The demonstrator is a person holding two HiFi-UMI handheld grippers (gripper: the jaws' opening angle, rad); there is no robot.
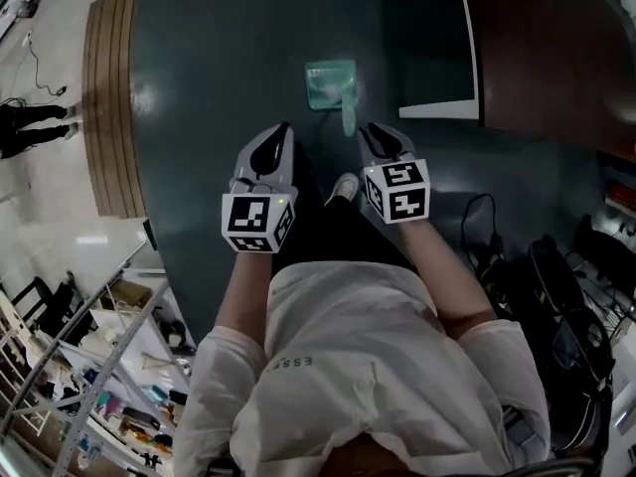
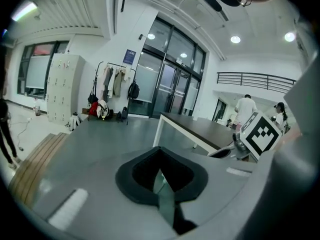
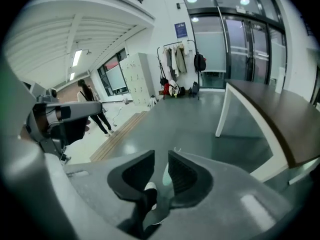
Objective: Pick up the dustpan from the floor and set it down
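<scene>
A pale green dustpan (image 1: pixel 331 82) lies on the dark floor ahead of me, its handle (image 1: pixel 348 119) pointing back toward me. My right gripper (image 1: pixel 371 130) hovers just right of the handle's end, and I cannot tell whether it touches. In the right gripper view its jaws (image 3: pixel 161 171) stand a narrow gap apart with nothing pinched; a sliver of pale green shows through the gap. My left gripper (image 1: pixel 285 129) hangs left of the handle, apart from it. Its jaws (image 2: pixel 160 151) meet at the tips, holding nothing.
A white-framed table (image 1: pixel 437 110) with a brown top (image 1: pixel 556 48) stands right of the dustpan. A wooden strip (image 1: pixel 109 97) borders the floor at left. Cables and bags (image 1: pixel 556 266) crowd the right. My shoe (image 1: pixel 343 187) is below the grippers. A person (image 1: pixel 30 127) stands far left.
</scene>
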